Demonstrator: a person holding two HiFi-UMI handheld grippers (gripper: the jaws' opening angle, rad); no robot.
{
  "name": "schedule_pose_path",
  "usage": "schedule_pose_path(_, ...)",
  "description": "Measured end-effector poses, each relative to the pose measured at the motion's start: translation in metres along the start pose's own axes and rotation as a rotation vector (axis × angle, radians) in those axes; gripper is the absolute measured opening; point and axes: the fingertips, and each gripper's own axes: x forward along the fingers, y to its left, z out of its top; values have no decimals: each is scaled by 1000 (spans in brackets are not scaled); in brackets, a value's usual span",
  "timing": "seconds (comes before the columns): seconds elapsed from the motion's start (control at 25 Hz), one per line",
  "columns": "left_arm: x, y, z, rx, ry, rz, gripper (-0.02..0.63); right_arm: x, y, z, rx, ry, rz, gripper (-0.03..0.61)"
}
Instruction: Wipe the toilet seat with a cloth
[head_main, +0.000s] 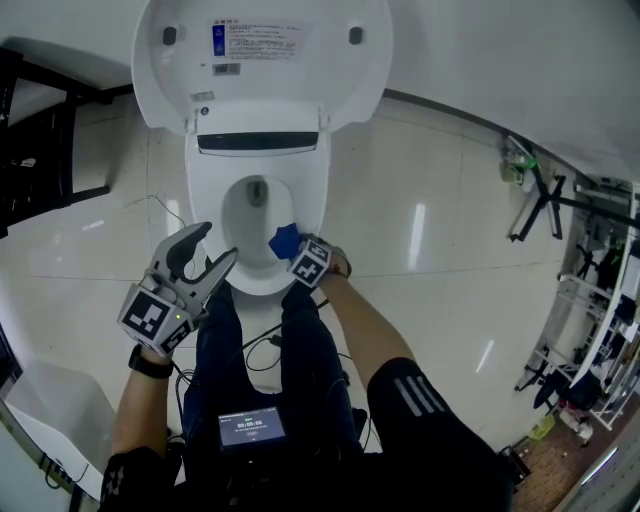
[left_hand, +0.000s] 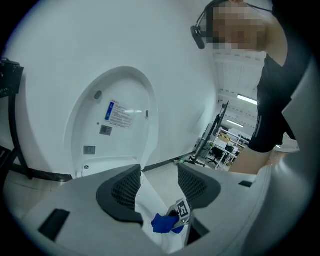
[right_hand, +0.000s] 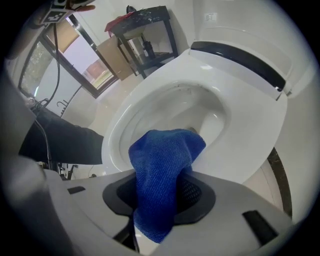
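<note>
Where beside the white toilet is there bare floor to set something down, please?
The widest bare patch of glossy tiled floor lies right of the white toilet, up to the black folding stand. A smaller patch lies left, before the black shelf frame. In front it is crowded: the person's legs and black cables.

On your left, a black rack (head_main: 35, 150) stands on the glossy floor (head_main: 430, 240). On your right are a black stand (head_main: 545, 205) and white shelving (head_main: 600, 310).

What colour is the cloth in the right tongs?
Deep blue. The cloth shows best in the right gripper view, clamped in the right tongs.
</note>
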Motion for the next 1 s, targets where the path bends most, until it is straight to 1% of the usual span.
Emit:
schedule_pose_path(0.12, -1, -4, 0, 2, 3, 0, 238, 4, 12, -4, -15, 26, 24, 169)
schedule_pose_path(0.2, -4, -4, 0, 19, 5, 5, 238, 2, 11, -4, 22, 11, 34, 169)
schedule_pose_path(0.28, -7, -6, 3, 38, 3, 11, 238, -5, 5, -1, 82, -43, 30, 169)
schedule_pose_path(0.36, -14, -4, 7, 67, -10, 18, 238, -23, -5, 8, 147, -122, 8, 169)
schedule_pose_path(0.48, -25, -5, 18, 95, -20, 25, 238, -82, -25, 41, 191, -262, -64, 169)
schedule_pose_path(0.6, -30, -19, 48, 91, -47, 25, 238, -144, -37, 64, 197, -373, -110, 169)
schedule_pose_path(0.64, -32, -23, 58, 105, -59, 26, 238, -165, -39, 70, 199, -407, -122, 169)
schedule_pose_path(0.72, -39, -28, 77, 142, -77, 28, 238, -209, -42, 81, 199, -463, -149, 169)
schedule_pose_path(0.84, -52, -37, 107, 173, -100, 28, 238, -268, -41, 94, 192, -525, -193, 169)
schedule_pose_path(1.0, -70, -49, 149, 214, -129, 30, 238, -343, -38, 109, 139, -619, -262, 169)
